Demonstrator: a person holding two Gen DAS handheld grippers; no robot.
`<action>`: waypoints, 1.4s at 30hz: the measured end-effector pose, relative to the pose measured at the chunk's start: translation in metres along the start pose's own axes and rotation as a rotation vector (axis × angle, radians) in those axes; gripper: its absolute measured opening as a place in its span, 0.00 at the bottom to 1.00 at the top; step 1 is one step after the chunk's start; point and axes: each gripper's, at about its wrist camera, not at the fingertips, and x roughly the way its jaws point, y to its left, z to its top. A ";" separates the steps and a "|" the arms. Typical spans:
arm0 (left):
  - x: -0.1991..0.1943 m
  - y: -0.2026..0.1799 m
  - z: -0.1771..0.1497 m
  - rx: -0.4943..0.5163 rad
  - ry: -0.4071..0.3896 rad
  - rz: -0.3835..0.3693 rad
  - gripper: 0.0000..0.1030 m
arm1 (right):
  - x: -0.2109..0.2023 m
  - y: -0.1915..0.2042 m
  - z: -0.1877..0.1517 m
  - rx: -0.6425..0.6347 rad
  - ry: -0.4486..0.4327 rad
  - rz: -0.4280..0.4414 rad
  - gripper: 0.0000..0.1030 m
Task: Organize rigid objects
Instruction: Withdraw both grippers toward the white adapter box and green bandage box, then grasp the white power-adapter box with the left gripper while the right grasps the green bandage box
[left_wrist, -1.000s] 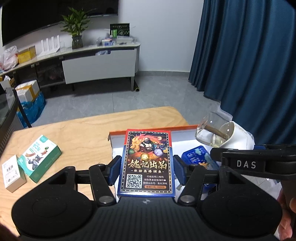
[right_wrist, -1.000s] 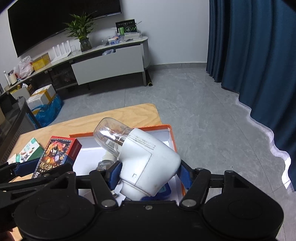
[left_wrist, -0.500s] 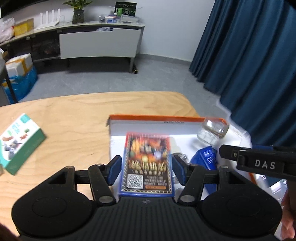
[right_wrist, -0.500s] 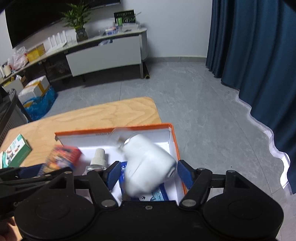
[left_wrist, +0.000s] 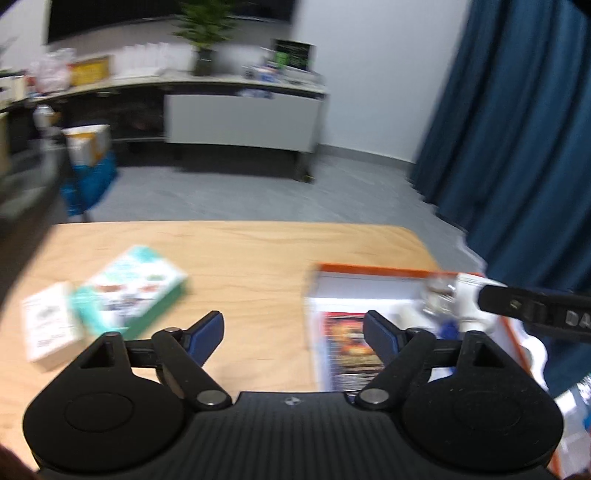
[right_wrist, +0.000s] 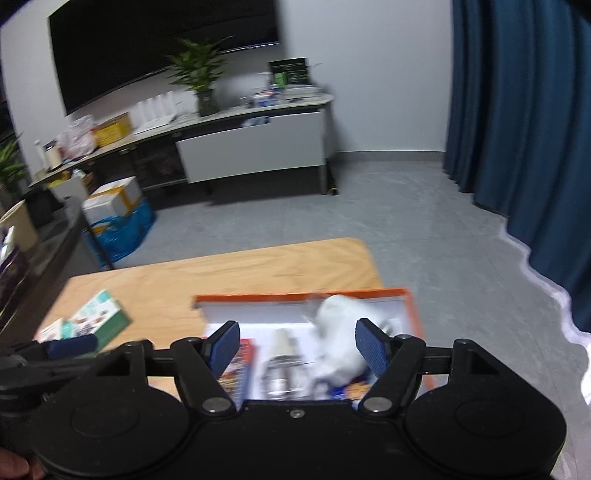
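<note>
Both grippers have let go within the last second. A second ago the left gripper (left_wrist: 293, 326) clamped the card-game box (left_wrist: 351, 349) and the right gripper (right_wrist: 297, 345) held the white appliance with the clear dome (right_wrist: 341, 341); now each pair of blue-padded tongs stands wide with nothing between them. The card-game box lies flat in the near left part of the orange-rimmed storage box (right_wrist: 413, 314), and the white appliance rests toward its right side, with a small clear jar with a pale cap (right_wrist: 282, 365) between the two. The left gripper has also swung left, so it now looks over bare wood toward the remaining items.

That reads as two placements finished. Still outside, on the left of the wooden table (left_wrist: 258, 251), sit a teal-and-white carton (left_wrist: 133, 291) and a smaller white carton (left_wrist: 50, 326) touching or just beside it. These are probably next, and the left gripper is nearer to them.

Motion blur spoils most of the writing. The card-game box shows only red and gold artwork, its characters illegible now. On the right gripper's black body, seen at the right edge of the left view, the letters "DA" run off the edge. The cartons' print cannot be read.
</note>
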 end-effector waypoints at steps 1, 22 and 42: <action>-0.005 0.012 -0.002 -0.013 -0.011 0.032 0.86 | 0.000 0.008 -0.002 -0.009 0.002 0.014 0.80; 0.030 0.155 -0.004 -0.310 0.044 0.286 0.94 | 0.013 0.080 -0.020 -0.096 0.034 0.129 0.80; 0.067 0.169 0.008 0.123 0.070 0.099 0.58 | 0.046 0.139 -0.024 -0.030 0.138 0.210 0.81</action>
